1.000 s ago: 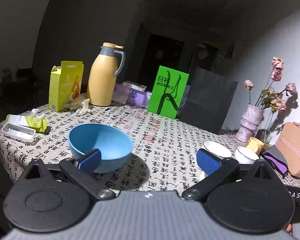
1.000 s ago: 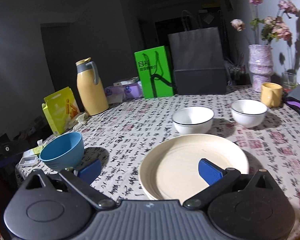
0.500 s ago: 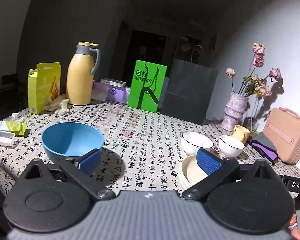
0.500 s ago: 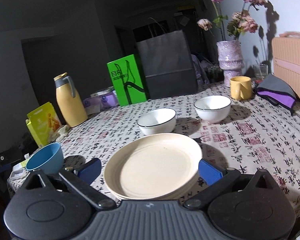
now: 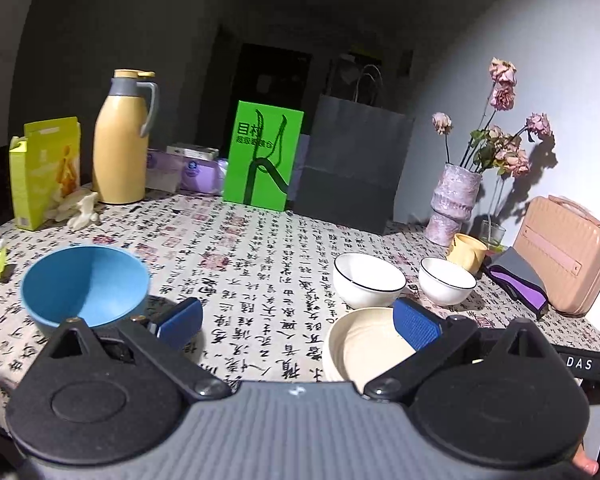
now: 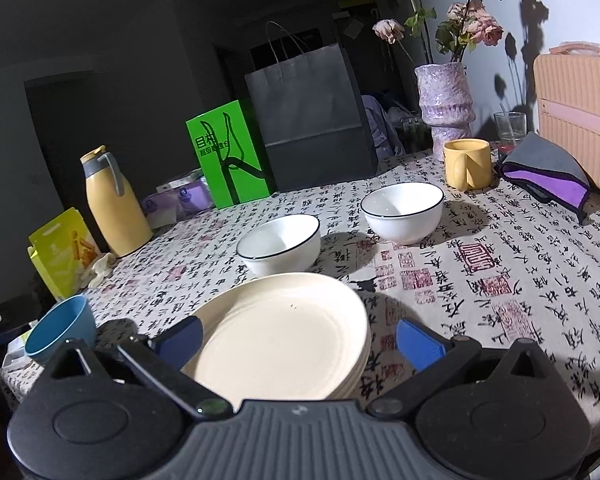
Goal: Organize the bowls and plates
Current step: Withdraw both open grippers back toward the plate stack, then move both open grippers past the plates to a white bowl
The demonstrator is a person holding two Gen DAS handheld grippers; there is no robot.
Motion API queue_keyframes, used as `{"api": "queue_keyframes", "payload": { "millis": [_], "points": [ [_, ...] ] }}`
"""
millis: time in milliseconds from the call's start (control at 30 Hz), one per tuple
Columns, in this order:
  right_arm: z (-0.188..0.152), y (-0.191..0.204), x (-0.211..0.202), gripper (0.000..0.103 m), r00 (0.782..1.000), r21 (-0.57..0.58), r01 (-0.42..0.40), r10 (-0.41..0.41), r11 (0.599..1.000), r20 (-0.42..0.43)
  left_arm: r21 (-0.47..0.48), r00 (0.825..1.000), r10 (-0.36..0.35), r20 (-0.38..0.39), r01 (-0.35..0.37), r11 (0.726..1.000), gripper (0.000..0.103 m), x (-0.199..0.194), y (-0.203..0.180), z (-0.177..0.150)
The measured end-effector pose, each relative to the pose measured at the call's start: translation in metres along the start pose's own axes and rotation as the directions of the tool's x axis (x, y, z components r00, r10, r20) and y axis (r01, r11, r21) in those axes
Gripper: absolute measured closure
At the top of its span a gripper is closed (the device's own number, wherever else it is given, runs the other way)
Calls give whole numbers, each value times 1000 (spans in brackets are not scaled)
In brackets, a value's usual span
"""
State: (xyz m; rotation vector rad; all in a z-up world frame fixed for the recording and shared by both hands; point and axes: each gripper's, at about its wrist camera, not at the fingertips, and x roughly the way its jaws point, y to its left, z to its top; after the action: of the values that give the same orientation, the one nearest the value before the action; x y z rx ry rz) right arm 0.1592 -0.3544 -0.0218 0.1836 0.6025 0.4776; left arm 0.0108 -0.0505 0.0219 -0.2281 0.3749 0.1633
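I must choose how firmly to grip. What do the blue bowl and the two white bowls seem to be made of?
Blue bowl: probably plastic or a similar composite; matte, even colour, no sharp highlights. White bowls: likely glazed ceramic; glossy, with a thin dark line on each rim. This is a judgement from looks only.

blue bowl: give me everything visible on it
The blue bowl is round, deep, plain matte, maybe plastic, with a lighter blue inside and nothing in it. It stands upright on the tablecloth near the table's left front edge, apart from the white bowls and plates. The open left gripper is close, but contact cannot be judged.
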Motion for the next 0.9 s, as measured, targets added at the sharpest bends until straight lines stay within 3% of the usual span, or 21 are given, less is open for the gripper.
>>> {"api": "queue_keyframes", "payload": {
  "millis": [900],
  "points": [
    [67, -15, 83, 0, 996, -36, -14, 10, 999, -86, -10, 994, -1, -107, 0, 1000, 0, 99, -11, 44]
  ]
}}
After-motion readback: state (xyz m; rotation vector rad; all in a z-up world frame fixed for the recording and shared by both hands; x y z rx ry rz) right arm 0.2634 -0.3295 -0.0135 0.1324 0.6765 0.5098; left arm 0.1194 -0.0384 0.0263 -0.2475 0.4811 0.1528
